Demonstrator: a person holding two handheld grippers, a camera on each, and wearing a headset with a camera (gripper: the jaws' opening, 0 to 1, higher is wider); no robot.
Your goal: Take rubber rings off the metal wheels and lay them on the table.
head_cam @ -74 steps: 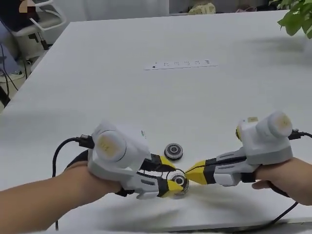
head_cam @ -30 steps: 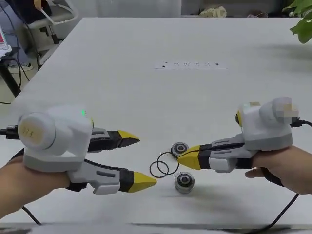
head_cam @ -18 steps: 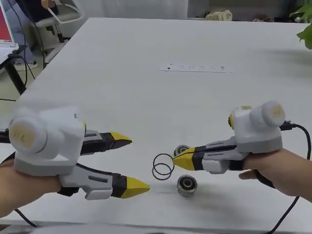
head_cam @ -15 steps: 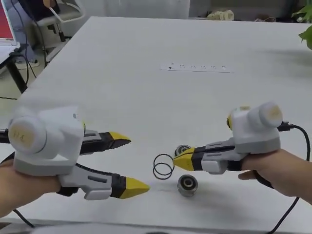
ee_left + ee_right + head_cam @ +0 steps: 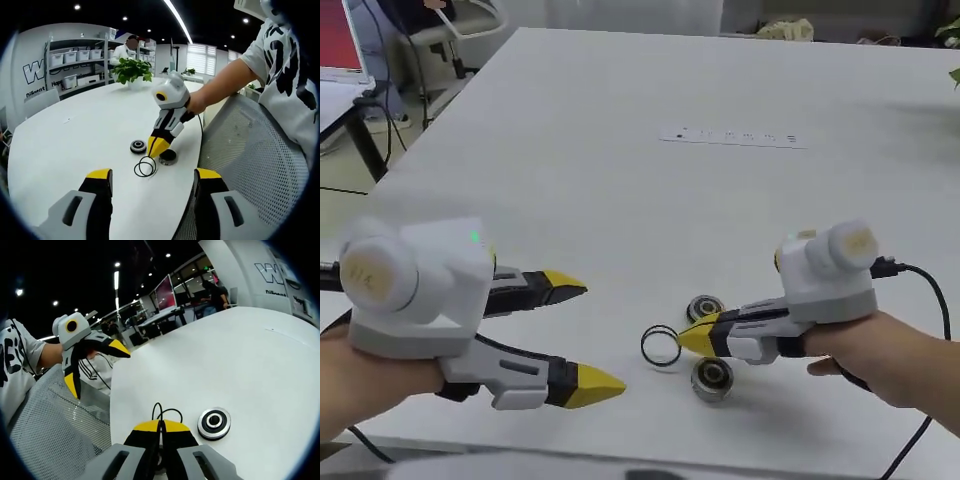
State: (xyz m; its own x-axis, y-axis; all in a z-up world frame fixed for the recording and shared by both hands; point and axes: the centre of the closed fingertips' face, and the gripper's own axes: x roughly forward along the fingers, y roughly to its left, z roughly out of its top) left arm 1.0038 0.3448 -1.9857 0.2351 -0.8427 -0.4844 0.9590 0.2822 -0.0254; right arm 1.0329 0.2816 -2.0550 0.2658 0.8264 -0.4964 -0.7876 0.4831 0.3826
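Two thin black rubber rings lie overlapped on the white table. One metal wheel sits just behind them and another in front, near the table's edge. My right gripper is shut, its yellow tips at the rings' right edge; whether it pinches one I cannot tell. In the right gripper view the rings curve just past the shut tips, with a wheel to the right. My left gripper hangs open and empty to the left, facing the rings and both wheels.
A flat socket strip is set into the table's middle. The near table edge runs just below the front wheel. A chair and a desk stand off the far left corner. A potted plant stands at the table's far end.
The left gripper let go of the wheel, opened and drew back to the left. Both rings now lie on the table, and the shut right gripper's tips have dropped to their edge.
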